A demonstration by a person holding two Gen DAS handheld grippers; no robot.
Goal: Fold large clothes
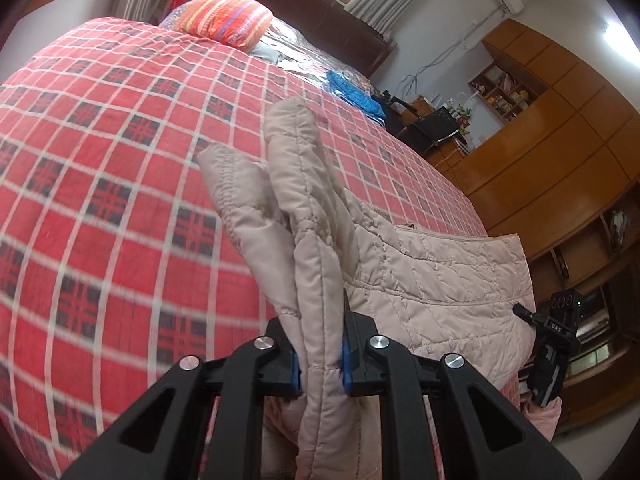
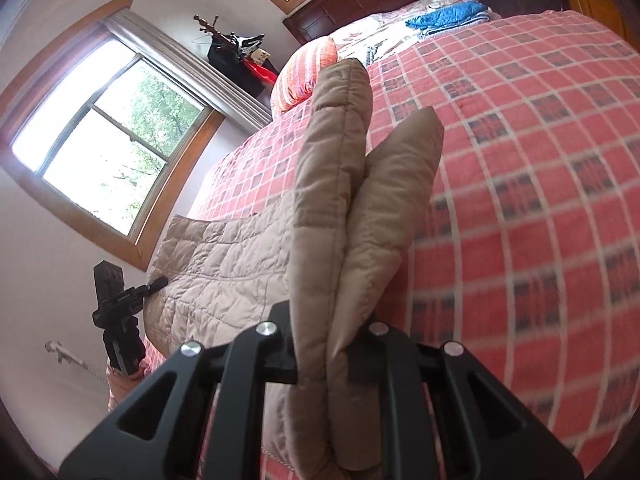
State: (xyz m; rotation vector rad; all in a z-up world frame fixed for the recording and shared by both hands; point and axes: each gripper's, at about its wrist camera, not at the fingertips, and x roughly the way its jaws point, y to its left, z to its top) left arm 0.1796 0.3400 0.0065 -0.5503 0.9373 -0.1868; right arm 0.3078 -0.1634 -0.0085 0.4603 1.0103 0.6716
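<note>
Garment: a beige quilted jacket (image 1: 432, 276), lifted over the red checked bed (image 1: 120, 184) and stretched between the two tools; its lower part drops out of both views, so whether it touches the bed cannot be told.

Left tool (image 1: 322, 364): pressed together on a thick doubled edge of the jacket, blue pads against the padding on either side; the bunched fabric stands up past the tips.

Right tool (image 2: 336, 364): pinching a comparable wad of layered fabric, which rises beyond the tips in two lobes.

Cross-view check: each wrist view shows the other tool at the far edge of the quilted panel (right tool, left wrist view (image 1: 554, 344); left tool, right wrist view (image 2: 120, 312)).

Long axis: the held edge runs from tool to tool, roughly across the near end of the bed; the panel between them hangs with shallow sag.

Direction of bed: the open checked surface lies ahead of both tools, toward the striped pillow (image 1: 228, 20) and the headboard.

Nearer hand: neither is clearly nearer; both grip the same edge at opposite ends, at similar height.

Judged next move: carrying the edge forward and down onto the bed, both tools kept level so the panel lands flat.

Risk: unequal travel would likely skew the fold line.
</note>
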